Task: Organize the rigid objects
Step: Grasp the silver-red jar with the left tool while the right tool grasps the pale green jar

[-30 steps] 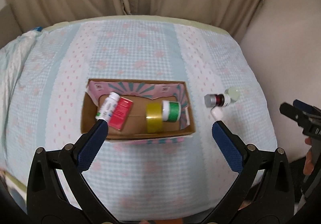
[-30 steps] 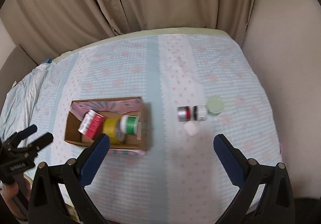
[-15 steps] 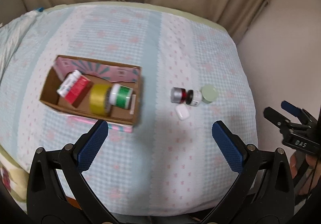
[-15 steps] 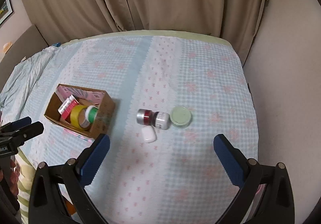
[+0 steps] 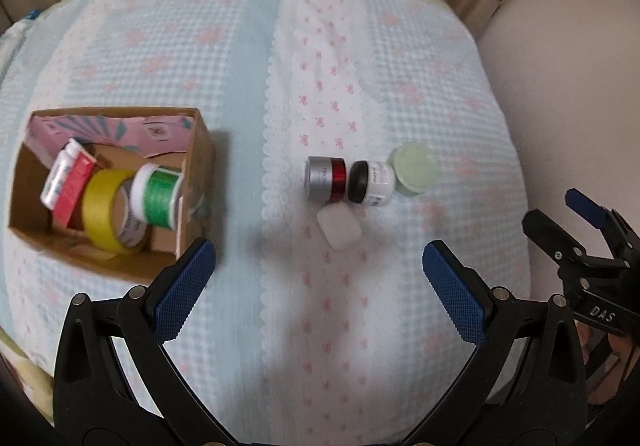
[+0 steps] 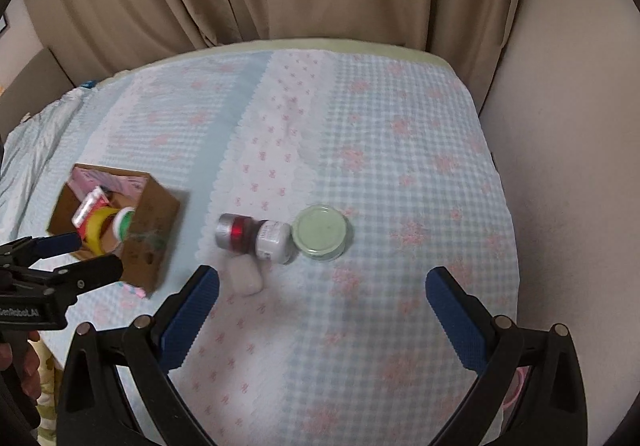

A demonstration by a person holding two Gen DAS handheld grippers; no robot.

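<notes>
While you hold both tools above the bed: nothing sits between either pair of fingers.
Left gripper: your blue pads are spread wide and hold nothing; the loose group lies ahead of them, roughly centred on the gap.
Right gripper: also spread wide and bare; the loose group lies ahead, nearer your left finger.
Silver-and-red jar: on its side on the quilt, touching the next jar end to end.
White jar with black lid: on its side, between the silver-and-red jar and the green one.
Pale green jar: upright, lid up, just beside the white jar's far end.
White case: flat on the quilt, just in front of the two lying jars, closest to your tools.
Cardboard box: well to the left of the group, ahead of your left tool's left finger.
Box contents: yellow tape roll, green-labelled tub, red-and-white packet.
</notes>
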